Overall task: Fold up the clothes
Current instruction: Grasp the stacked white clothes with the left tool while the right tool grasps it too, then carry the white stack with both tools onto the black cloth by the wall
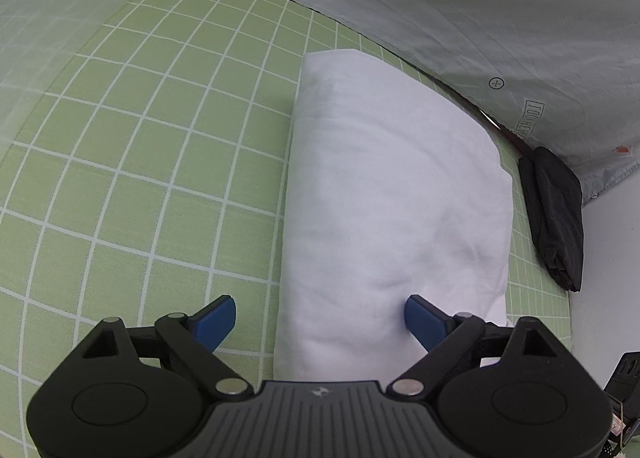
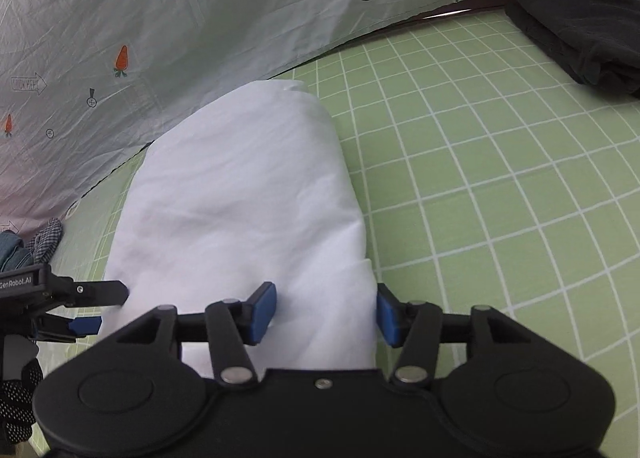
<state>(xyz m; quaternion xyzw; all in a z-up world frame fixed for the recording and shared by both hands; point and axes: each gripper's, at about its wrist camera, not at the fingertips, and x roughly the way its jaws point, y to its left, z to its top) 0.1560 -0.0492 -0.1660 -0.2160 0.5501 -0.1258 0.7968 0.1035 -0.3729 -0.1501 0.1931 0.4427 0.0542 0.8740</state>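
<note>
both grippers open over a folded white garment

left gripper (image 1: 320, 314) stands with its jaws spread wide and nothing between the pads. one blue finger (image 1: 424, 318) sits over the near end of the white garment (image 1: 396, 194), the other over the green checked sheet (image 1: 140, 178) just beside it. right gripper (image 2: 326, 312) is likewise open; its two blue pads straddle the near right corner of the same garment (image 2: 240, 218) without pinching it, as far as i can read from my station.

the garment lies as a long, narrow, fairly tidy bundle on the sheet, its far end close to the pale printed quilt (image 2: 160, 18). a dark folded garment (image 2: 576, 18) lies well apart, near the sheet's edge. other cloth (checked and denim, partly cut off) (image 2: 44, 238) shows at the left margin of the right wrist view.

judgement: this layout fits either a strip awaiting a further fold or a piece just set down; i cannot settle which.

risks i note:
- closing on the top layer only would peel the bundle open.
- the left gripper, half over the sheet, could pinch the bedding along with the garment.
- the two grippers work close together at the near end, so a collision is possible.
- dragging the bundle toward the quilt could snag its far end.
</note>
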